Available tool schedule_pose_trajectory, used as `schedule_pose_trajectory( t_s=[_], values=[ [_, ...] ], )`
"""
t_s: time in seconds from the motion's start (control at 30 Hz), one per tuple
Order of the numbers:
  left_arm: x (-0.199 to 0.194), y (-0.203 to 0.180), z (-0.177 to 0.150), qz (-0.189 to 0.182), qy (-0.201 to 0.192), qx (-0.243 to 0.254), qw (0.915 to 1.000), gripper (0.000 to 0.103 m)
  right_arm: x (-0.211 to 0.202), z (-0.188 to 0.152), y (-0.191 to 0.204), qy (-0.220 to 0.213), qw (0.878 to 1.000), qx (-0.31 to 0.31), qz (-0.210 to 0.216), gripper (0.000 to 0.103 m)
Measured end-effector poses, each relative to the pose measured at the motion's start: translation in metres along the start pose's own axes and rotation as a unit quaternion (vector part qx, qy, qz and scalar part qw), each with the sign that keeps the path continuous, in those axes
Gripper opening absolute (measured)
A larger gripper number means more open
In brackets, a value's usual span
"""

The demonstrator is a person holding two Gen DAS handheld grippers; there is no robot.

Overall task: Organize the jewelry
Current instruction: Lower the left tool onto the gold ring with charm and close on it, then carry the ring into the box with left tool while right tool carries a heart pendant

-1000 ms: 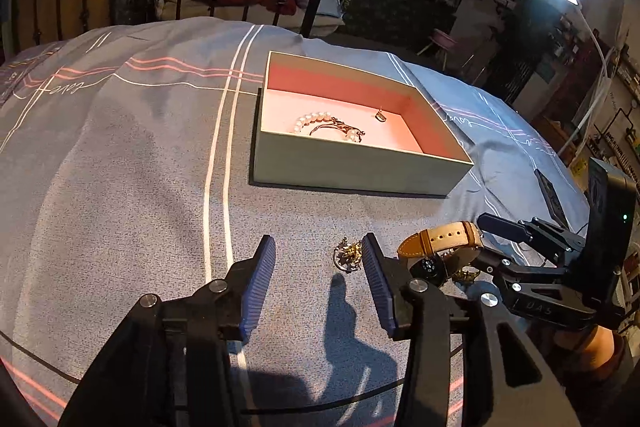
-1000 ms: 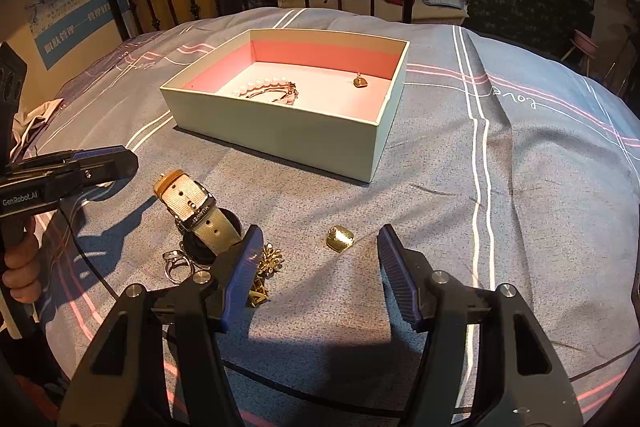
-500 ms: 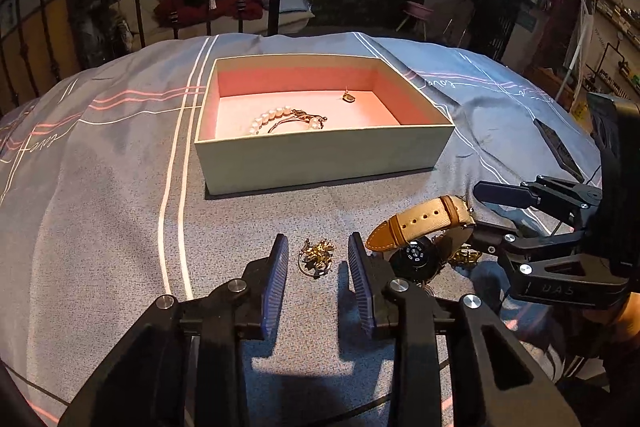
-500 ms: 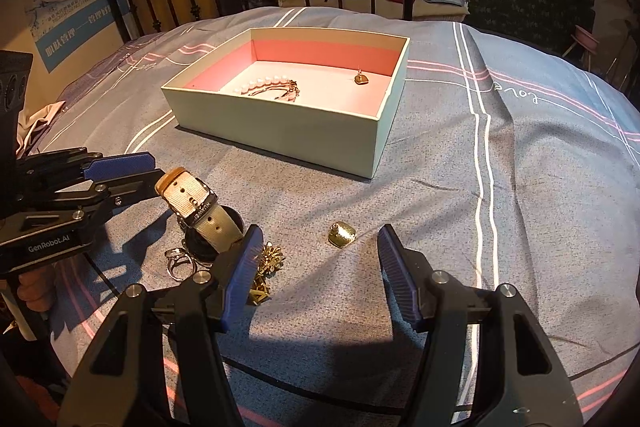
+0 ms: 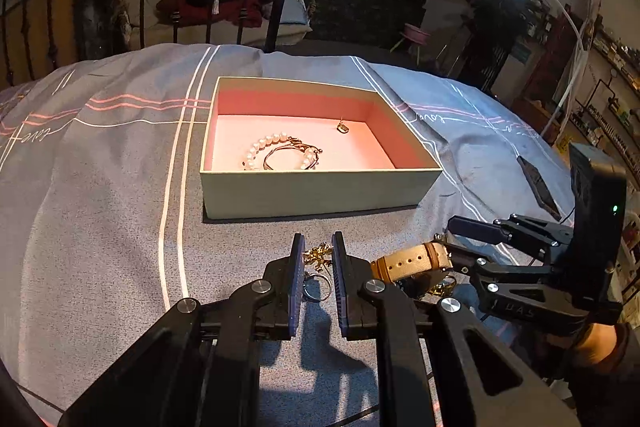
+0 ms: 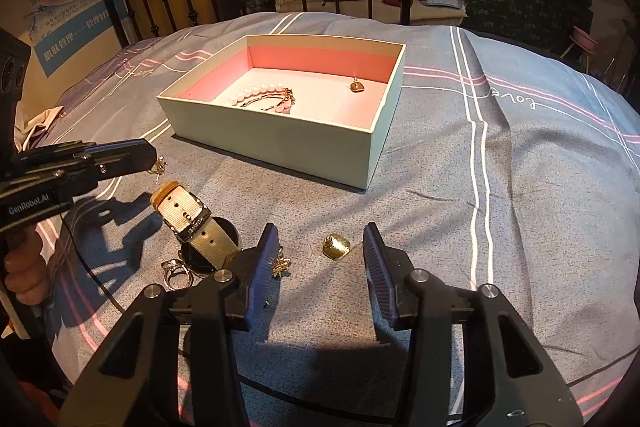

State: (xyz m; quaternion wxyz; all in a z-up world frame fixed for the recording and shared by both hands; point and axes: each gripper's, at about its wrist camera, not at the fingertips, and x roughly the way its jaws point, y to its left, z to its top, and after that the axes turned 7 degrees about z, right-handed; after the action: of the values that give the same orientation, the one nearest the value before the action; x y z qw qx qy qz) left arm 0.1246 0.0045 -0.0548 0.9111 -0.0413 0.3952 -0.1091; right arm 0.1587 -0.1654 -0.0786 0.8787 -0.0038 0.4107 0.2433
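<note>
While the left gripper (image 5: 316,259) has its 2 jaws clamped on a gold charm cluster (image 5: 318,251) near the box (image 5: 312,191), the right gripper (image 6: 320,247) holds its jaws apart around a gold pendant (image 6: 337,247) lying on the bedspread (image 6: 500,207).

Open bedspread (image 6: 500,211) lies right of the box (image 6: 280,143). The box's upright near wall blocks a low approach. Left of the right gripper (image 6: 320,259), the watch (image 6: 192,223), ring (image 6: 176,269) and left gripper (image 6: 154,157) crowd the bed.
</note>
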Motion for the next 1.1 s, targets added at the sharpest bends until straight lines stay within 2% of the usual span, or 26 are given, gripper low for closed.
schedule_pose_trajectory(
  t_s=[0.07, 0.13, 0.3, 0.7, 0.93, 1.1],
  values=[
    [-0.002, 0.006, 0.005, -0.015, 0.001, -0.021, 0.9997, 0.013, 0.004, 0.002, 0.002, 0.006, 1.000, -0.010, -0.005, 0.036],
    [-0.004, 0.011, 0.009, -0.024, 0.002, -0.039, 0.9989, 0.013, 0.009, 0.002, 0.002, 0.019, 1.000, -0.013, 0.001, 0.024],
    [-0.008, 0.017, 0.013, -0.026, -0.001, -0.054, 0.9982, 0.013, 0.008, -0.002, 0.002, 0.024, 1.000, -0.011, 0.007, 0.011],
    [-0.008, 0.015, 0.016, -0.021, 0.000, -0.046, 0.9987, 0.013, -0.017, 0.007, 0.006, -0.020, 1.000, -0.010, 0.022, 0.011],
    [0.001, 0.007, 0.045, -0.020, -0.010, -0.035, 0.9991, 0.013, -0.021, 0.049, 0.014, -0.044, 0.998, -0.028, 0.031, 0.011],
    [0.023, -0.002, 0.079, -0.002, -0.004, -0.021, 0.9998, 0.013, -0.003, 0.086, 0.007, -0.045, 0.998, -0.021, 0.025, 0.011]
  ],
)
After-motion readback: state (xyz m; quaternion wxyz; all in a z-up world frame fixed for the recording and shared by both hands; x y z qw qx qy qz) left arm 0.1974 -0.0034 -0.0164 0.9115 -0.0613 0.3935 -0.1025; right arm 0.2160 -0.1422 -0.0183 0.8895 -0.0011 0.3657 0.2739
